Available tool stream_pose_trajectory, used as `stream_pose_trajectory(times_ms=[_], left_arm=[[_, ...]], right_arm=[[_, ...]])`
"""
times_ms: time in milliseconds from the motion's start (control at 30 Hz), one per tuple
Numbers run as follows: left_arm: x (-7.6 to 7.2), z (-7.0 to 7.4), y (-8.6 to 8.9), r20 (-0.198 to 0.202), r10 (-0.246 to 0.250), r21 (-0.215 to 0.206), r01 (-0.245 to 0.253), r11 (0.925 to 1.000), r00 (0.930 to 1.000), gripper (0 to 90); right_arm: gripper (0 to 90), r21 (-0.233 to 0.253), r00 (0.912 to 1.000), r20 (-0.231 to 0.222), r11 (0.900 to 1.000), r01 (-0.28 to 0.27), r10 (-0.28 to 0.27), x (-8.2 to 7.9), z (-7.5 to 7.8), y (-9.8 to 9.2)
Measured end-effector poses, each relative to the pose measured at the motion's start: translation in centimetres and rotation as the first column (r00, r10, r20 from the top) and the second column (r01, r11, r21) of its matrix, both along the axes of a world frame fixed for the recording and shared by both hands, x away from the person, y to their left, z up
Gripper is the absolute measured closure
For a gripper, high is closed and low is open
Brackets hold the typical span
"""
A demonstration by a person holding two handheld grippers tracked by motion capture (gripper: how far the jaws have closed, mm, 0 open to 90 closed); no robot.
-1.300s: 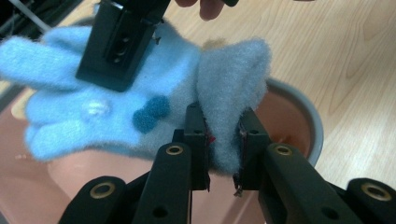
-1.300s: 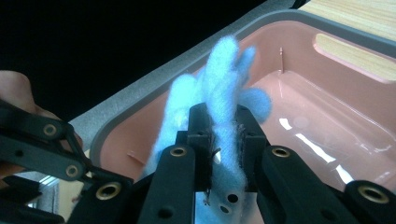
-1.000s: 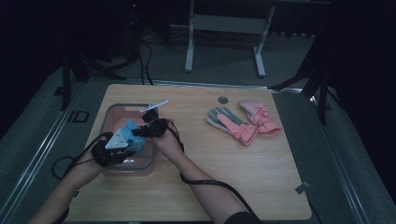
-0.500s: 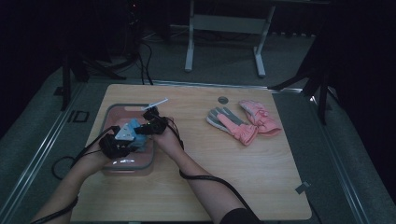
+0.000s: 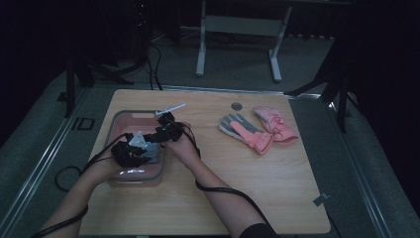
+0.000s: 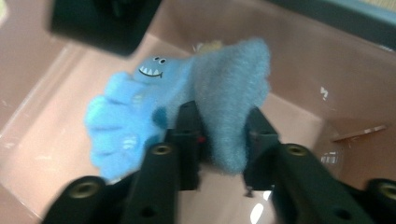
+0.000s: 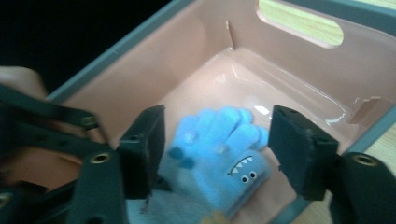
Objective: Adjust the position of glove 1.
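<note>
High view, left to right. The left gripper (image 5: 130, 151) and the right gripper (image 5: 166, 130) work side by side over a pink bin (image 5: 119, 178) standing at the left end of the wooden table (image 5: 277, 188). Well apart to the right of both sets of fingers, a grey glove (image 5: 232, 124) and a pink glove (image 5: 275, 126) lie on the tabletop, touching each other.

Left gripper view. The two black fingers (image 6: 187, 128) are clamped on the grey cuff of a blue glove (image 6: 130, 121), the cuff fabric bulging up between and above them. The blue part of the glove, printed with a small toothed face, spreads to the left of the fingers and hangs over the bin (image 6: 327, 79) floor. Whether it touches the floor cannot be told.

Right gripper view. The right gripper (image 7: 217, 140) has its fingers (image 7: 299, 149) wide apart, gripping nothing. The blue glove (image 7: 217, 154) sits directly between and just beyond the fingertips, its own fingers pointing away from them toward the far wall of the bin (image 7: 233, 28), where a handle cut-out shows the table behind.
</note>
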State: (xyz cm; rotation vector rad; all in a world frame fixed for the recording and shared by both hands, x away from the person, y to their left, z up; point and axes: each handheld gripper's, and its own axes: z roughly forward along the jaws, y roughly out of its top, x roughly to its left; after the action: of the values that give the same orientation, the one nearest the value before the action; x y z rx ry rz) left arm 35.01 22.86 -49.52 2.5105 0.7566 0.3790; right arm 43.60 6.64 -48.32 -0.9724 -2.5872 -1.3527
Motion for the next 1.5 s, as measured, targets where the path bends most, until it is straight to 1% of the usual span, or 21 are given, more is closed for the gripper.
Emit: stream_pose_trajectory(times_ms=[33,100,167,233,267,333,433,467,500,533,600,667,700,767,800,833,933,1033,1100,1267,1500], left_arm=[[0.0,0.0,0.0,0.0,0.0,0.0,0.0,1.0,1.0,62.4],[0.1,0.1,-0.2,-0.003,0.032,-0.003,-0.032,0.9995,0.9995,45.5],[0.1,0.2,-0.2,-0.005,0.038,-0.011,-0.038,0.9992,0.9993,36.2],[0.0,0.5,0.1,0.015,0.086,-0.046,-0.085,0.9953,0.9962,28.8],[0.0,0.5,0.1,0.015,0.086,-0.046,-0.085,0.9953,0.9962,25.4],[-0.3,1.0,0.6,0.021,0.101,-0.09,-0.099,0.9911,0.9946,17.4],[-0.5,1.5,0.8,0.034,0.12,-0.108,-0.116,0.9874,0.9922,16.7],[-0.8,1.9,0.8,0.037,0.136,-0.134,-0.129,0.9825,0.9901,16.5],[-0.8,1.9,0.8,0.037,0.136,-0.134,-0.129,0.9825,0.9901,16.0],[-1.2,2.3,0.6,0.056,0.138,-0.161,-0.128,0.9786,0.9888,15.5],[-1.6,2.7,0.3,0.065,0.142,-0.184,-0.128,0.9746,0.9878,15.5],[-1.7,2.9,0.2,0.066,0.138,-0.193,-0.123,0.9734,0.9882,15.4],[-2.0,3.2,-0.2,0.068,0.145,-0.227,-0.126,0.9656,0.9871,15.4],[-2.0,3.2,-0.2,0.068,0.145,-0.227,-0.126,0.9656,0.9871,15.4],[-2.3,3.5,-0.9,0.067,0.148,-0.264,-0.125,0.9563,0.9867,15.4],[-2.4,3.6,-1.2,0.062,0.148,-0.279,-0.125,0.9521,0.987,15.4],[-2.6,3.9,-2.4,0.038,0.115,-0.294,-0.099,0.9506,0.9926,15.5],[-2.8,3.9,-3.4,0.036,0.108,-0.312,-0.091,0.9457,0.9936,15.4],[-2.9,3.8,-4.5,0.023,0.105,-0.349,-0.09,0.9327,0.9942,15.5],[-3.0,3.8,-6.1,0.035,0.099,-0.365,-0.079,0.9276,0.9945,15.5],[-3.7,3.7,-8.6,0.038,0.047,-0.403,-0.028,0.9148,0.9982,15.5]], right_arm=[[31.9,0.012,1.0,0.002,1.0,-0.001,0.001,0.0,0.1,-0.3],[29.4,0.032,1.0,0.0,0.999,-0.006,0.006,-0.2,0.4,-0.8],[27.6,0.053,1.0,0.0,0.999,-0.006,0.006,-0.2,0.6,-1.4],[27.5,0.074,1.0,0.003,0.997,-0.004,0.004,-0.4,1.0,-2.0],[27.2,0.08,1.0,0.008,0.997,-0.004,0.003,-0.5,1.2,-2.3],[23.8,0.085,0.9996,0.026,0.996,-0.014,0.012,-0.7,1.5,-2.9],[23.8,0.101,0.9996,0.025,0.995,-0.017,0.015,-1.0,1.8,-3.6],[22.0,0.101,0.9991,0.036,0.995,-0.024,0.02,-1.2,2.1,-4.1],[20.9,0.102,0.9988,0.042,0.994,-0.03,0.026,-1.3,2.1,-4.4],[20.3,0.102,0.9983,0.052,0.994,-0.032,0.026,-1.4,2.2,-4.7],[17.5,0.099,0.997,0.073,0.995,-0.034,0.027,-1.6,2.3,-5.3],[16.6,0.093,0.9961,0.085,0.995,-0.032,0.024,-1.6,2.4,-5.6],[16.1,0.095,0.9948,0.1,0.995,-0.03,0.021,-1.8,2.6,-6.3],[16.1,0.092,0.9955,0.091,0.995,-0.032,0.024,-1.9,2.8,-6.6],[16.0,0.092,0.9955,0.091,0.995,-0.032,0.024,-1.9,2.8,-6.6],[16.0,0.085,0.9962,0.082,0.996,-0.035,0.028,-2.1,3.1,-7.4],[13.8,0.059,0.9946,0.092,0.997,-0.054,0.049,-2.5,3.4,-8.3],[13.9,0.047,0.9937,0.095,0.997,-0.064,0.06,-2.8,3.4,-8.9],[14.1,0.044,0.9938,0.097,0.997,-0.059,0.055,-3.1,3.2,-10.2],[14.5,0.052,0.9955,0.088,0.998,-0.039,0.034,-3.1,3.0,-12.1],[14.5,0.06,0.9953,0.095,0.998,-0.026,0.02,-3.7,2.9,-15.0]])
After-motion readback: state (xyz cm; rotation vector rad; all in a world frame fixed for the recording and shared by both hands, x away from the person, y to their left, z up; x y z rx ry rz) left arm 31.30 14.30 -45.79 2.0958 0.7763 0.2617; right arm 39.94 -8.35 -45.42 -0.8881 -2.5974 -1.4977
